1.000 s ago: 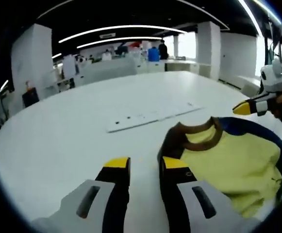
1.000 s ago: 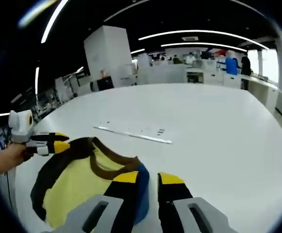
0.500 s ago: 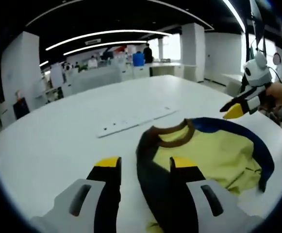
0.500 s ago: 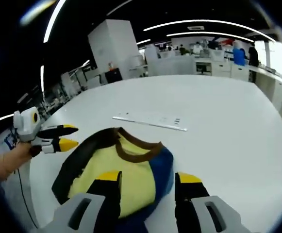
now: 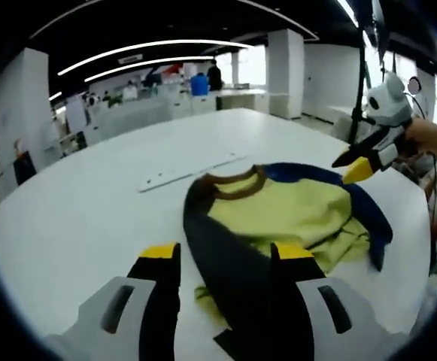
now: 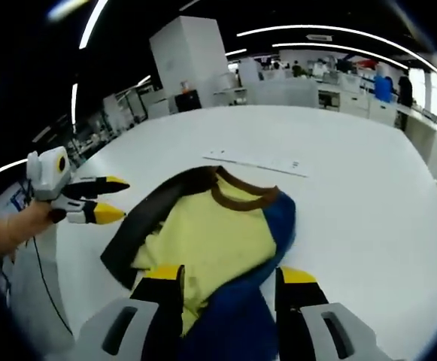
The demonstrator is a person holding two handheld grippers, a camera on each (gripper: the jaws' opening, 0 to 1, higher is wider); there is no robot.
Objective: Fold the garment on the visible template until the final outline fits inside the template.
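Garment (image 5: 278, 214) lies bunched on the white table (image 5: 75, 203), yellow body up, dark sleeve toward the left gripper (image 5: 222, 259). Both it and the right gripper (image 6: 229, 282) are spread wide, gripping nothing, probably lining up for edges.

Open-plan office or lab: long ceiling light strips (image 5: 150, 49), white pillars (image 6: 190, 62), rows of desks (image 6: 293, 90)
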